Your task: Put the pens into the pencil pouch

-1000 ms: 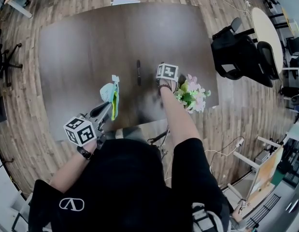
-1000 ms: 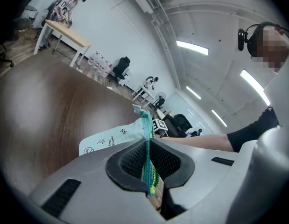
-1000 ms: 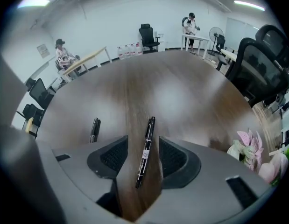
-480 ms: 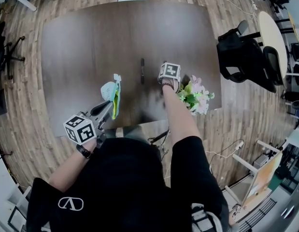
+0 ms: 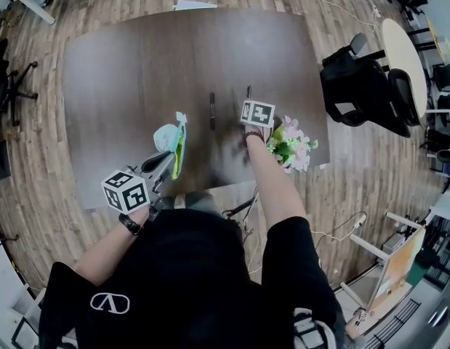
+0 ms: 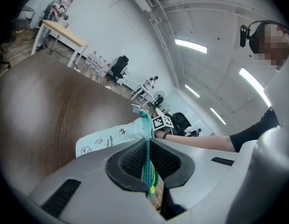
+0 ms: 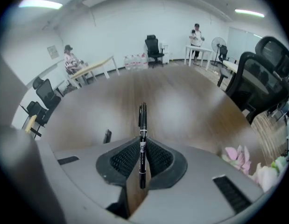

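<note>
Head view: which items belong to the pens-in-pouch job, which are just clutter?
Job: pencil pouch, clamped in left gripper; black pen in right gripper, whose jaws have just been closing; second pen on table.
Lying about: flowers, office chairs, paper.

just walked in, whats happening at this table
A person is working with a handheld gripper in each hand. The left gripper is shut on the edge of a pale pencil pouch. The right gripper has just been closing its fingers, which clamp a black pen. A second pen lies on the dark table, not yet in the pouch.
</note>
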